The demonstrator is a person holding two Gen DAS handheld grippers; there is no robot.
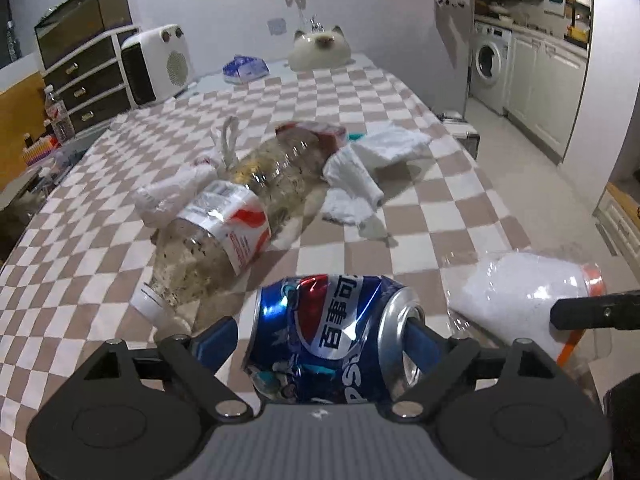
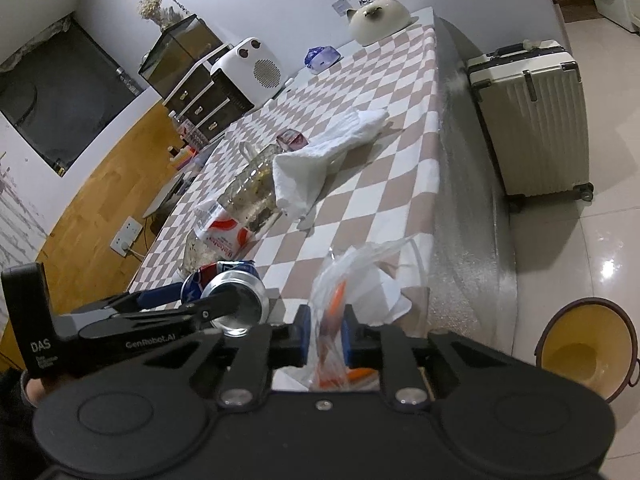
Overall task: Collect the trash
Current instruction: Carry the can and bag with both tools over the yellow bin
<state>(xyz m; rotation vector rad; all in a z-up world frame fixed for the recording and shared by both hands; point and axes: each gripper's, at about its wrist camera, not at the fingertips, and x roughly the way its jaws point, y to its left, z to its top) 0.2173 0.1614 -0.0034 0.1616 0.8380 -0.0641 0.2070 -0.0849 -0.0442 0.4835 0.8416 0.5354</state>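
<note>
The left hand-held gripper (image 1: 324, 334) stands wide, with the crushed blue can (image 1: 332, 336) lying between its fingers; the right finger appears seated in the can's mouth, and a firm grip cannot be confirmed. The right hand-held gripper (image 2: 325, 330) is narrowed on the neck of a clear plastic bag (image 2: 360, 280), which rests at the near edge of the desk (image 2: 372, 184). The task is judged to be at an early stage: no item is seen deposited in the yellow bin (image 2: 588, 348) on the floor. Still left on the desk are a large plastic bottle (image 1: 224, 232), white crumpled tissues (image 1: 372, 168) and a white bag with handles (image 1: 188, 184). A suitcase (image 2: 532, 120) stands beside the desk, well apart from the bin. A heater (image 1: 156, 64) and a cat-shaped ornament (image 1: 320, 48) occupy the far end and are not regarded as trash
</note>
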